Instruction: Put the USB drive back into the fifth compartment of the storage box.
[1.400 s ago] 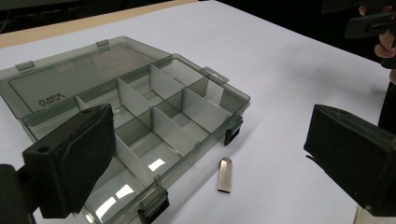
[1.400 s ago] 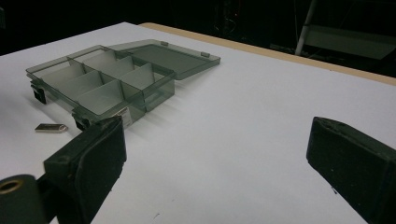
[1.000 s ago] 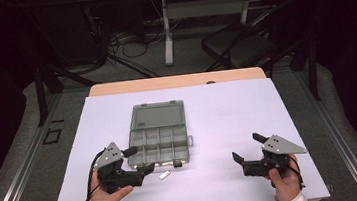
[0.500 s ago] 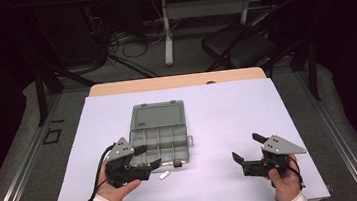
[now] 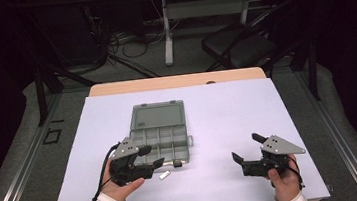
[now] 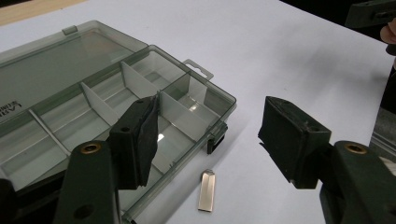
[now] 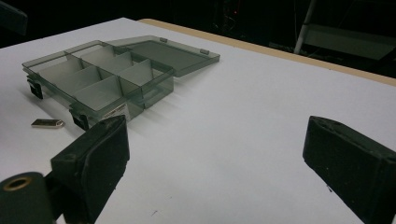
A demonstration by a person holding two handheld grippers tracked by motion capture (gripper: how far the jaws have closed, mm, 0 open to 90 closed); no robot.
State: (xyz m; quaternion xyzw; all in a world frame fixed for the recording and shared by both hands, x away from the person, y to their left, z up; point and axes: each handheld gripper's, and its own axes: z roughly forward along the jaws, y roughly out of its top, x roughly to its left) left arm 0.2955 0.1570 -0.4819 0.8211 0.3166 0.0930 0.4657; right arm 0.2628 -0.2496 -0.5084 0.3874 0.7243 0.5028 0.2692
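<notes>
While its jaws close, left claw tilts over metal clip.

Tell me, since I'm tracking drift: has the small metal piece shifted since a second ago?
No. The small metal piece lies just off the organizer box front edge, same as before.

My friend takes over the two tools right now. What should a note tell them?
Left tool: jaws have just been closing, nothing pinched yet; it hangs over the small metal piece.
Right tool: open, holding nothing, off to the side on the white table.
The metal piece lies on the table just outside the open compartment box, near its front latch.
Done: box lid is open.
Left: probably grasp the piece and put it in a compartment.
</notes>
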